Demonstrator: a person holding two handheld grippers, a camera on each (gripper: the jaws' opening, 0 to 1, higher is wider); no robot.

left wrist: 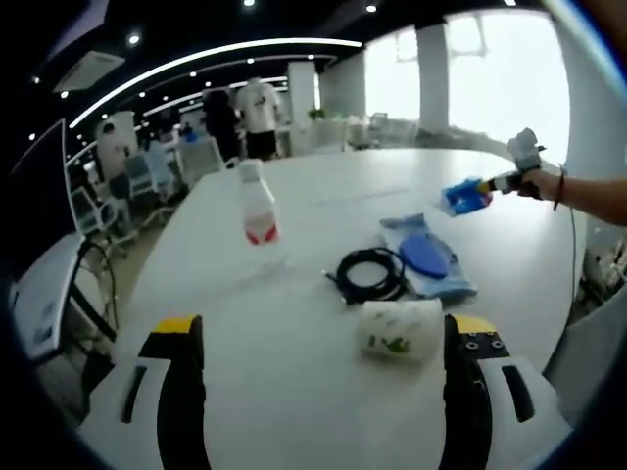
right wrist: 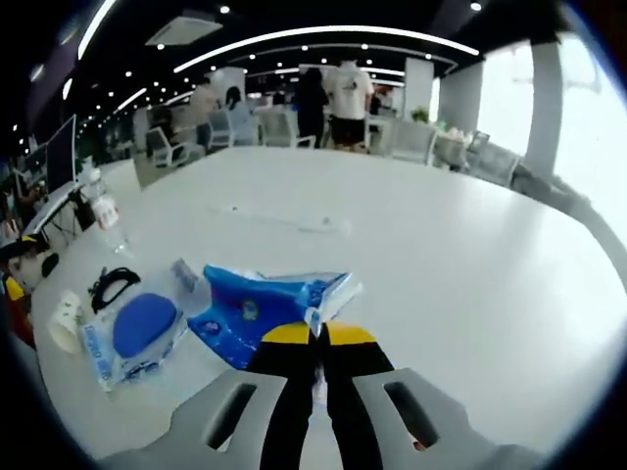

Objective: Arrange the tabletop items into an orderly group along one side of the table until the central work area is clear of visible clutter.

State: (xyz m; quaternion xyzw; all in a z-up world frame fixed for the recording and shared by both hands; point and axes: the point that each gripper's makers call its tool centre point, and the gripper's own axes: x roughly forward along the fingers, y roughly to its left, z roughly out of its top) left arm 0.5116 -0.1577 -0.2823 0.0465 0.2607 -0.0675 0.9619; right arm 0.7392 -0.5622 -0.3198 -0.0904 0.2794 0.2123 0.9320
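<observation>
My left gripper (left wrist: 323, 333) is open, its yellow-tipped jaws spread wide over the white table (left wrist: 294, 392). A white paper roll (left wrist: 397, 331) lies just ahead, close to the right jaw. Behind it are a coiled black cable (left wrist: 370, 274), a clear packet holding a blue disc (left wrist: 426, 257), and an upright water bottle (left wrist: 258, 211) to the left. My right gripper (right wrist: 318, 335) is shut on a blue and white packet (right wrist: 260, 308). From the left gripper view, that gripper (left wrist: 487, 186) holds the packet (left wrist: 462, 196) at the far right, low over the table.
From the right gripper view the disc packet (right wrist: 137, 328), cable (right wrist: 113, 284), roll (right wrist: 67, 320) and bottle (right wrist: 106, 211) cluster at the left. A thin clear strip (right wrist: 284, 220) lies mid-table. Office chairs and standing people are beyond the far edge.
</observation>
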